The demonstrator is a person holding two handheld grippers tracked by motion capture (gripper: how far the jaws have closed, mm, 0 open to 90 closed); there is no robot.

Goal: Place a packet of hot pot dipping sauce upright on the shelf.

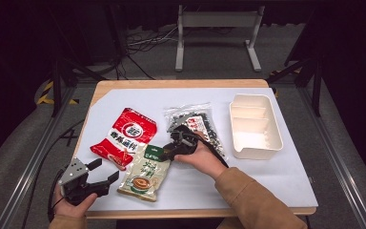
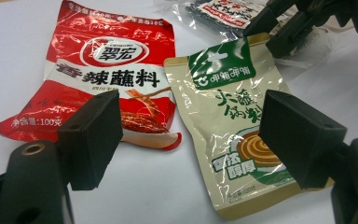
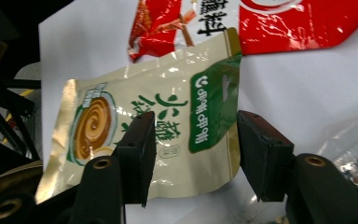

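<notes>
While its jaws stand apart around the green top edge of the flat beige foil sauce pouch (image 3: 158,135), the right gripper (image 1: 169,151) seems poised to pinch that stiff sealed strip, probably the easiest place to lift from. Just beyond the pouch lies a glossy red seasoning packet (image 2: 107,79). Well back, the left gripper (image 1: 102,175) waits open, holding nothing, aimed at both packets.

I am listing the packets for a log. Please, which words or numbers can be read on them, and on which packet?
Red packet: "翠宏", "香辣蘸料", "净含量:100克".
Its small line at the top edge: too blurred to read.
Beige and green packet: "火锅蘸料"; its green band and lower label are not clear enough.
Clear bag of dark pieces: label too small to read.
</notes>
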